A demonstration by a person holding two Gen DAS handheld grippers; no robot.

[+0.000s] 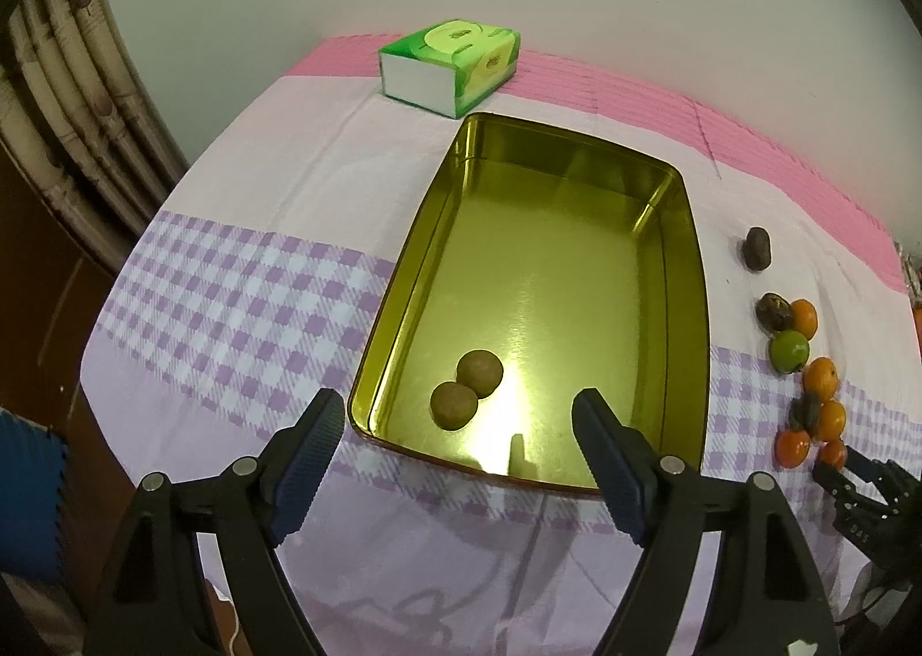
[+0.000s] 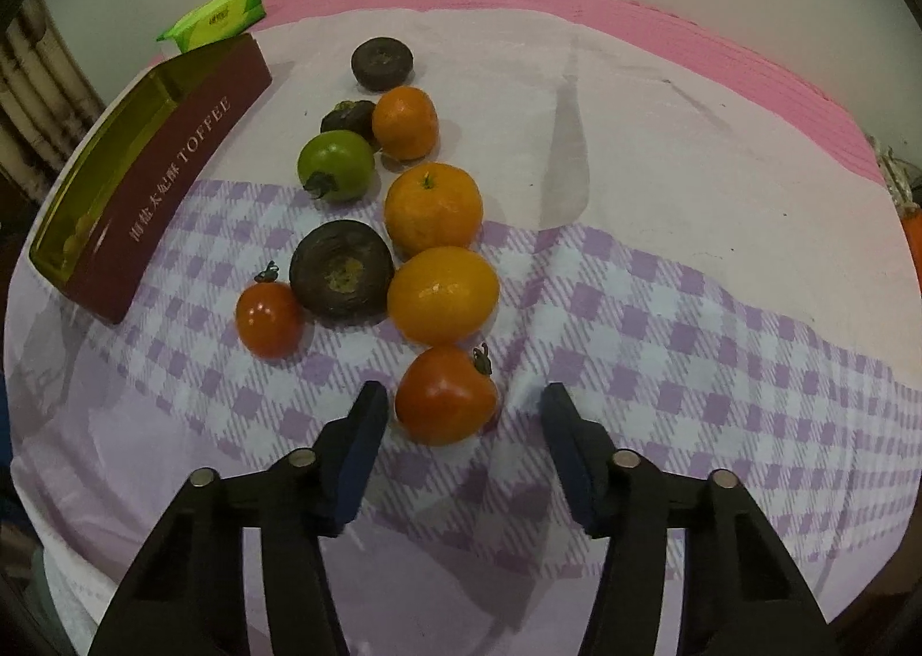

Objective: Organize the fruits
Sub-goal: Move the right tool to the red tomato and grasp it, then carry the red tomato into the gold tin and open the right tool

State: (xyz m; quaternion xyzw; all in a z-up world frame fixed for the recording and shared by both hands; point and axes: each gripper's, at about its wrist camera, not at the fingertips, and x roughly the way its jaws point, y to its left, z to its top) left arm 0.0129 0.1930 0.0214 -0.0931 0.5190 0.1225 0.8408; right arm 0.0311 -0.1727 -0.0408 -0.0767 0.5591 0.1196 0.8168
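A gold tin tray (image 1: 686,310) lies on the checked cloth with two brown round fruits (image 1: 467,388) touching each other near its front left corner. My left gripper (image 1: 459,401) hovers open over the tray's near edge, nothing between its fingers. To the right of the tray lies a cluster of fruit: oranges (image 2: 432,209), a yellow-orange fruit (image 2: 442,294), a green tomato (image 2: 336,165), dark brown fruits (image 2: 341,277) and a small red tomato (image 2: 268,319). My right gripper (image 2: 464,391) is open around an orange-red tomato (image 2: 445,395), which sits close to the left finger; the right finger stands apart from it.
A green tissue box (image 1: 449,65) stands behind the tray near the wall. The tray's red outer wall (image 2: 173,178) reads TOFFEE. A curtain (image 1: 63,97) hangs at the left. The cloth to the right of the fruit is bare and wrinkled.
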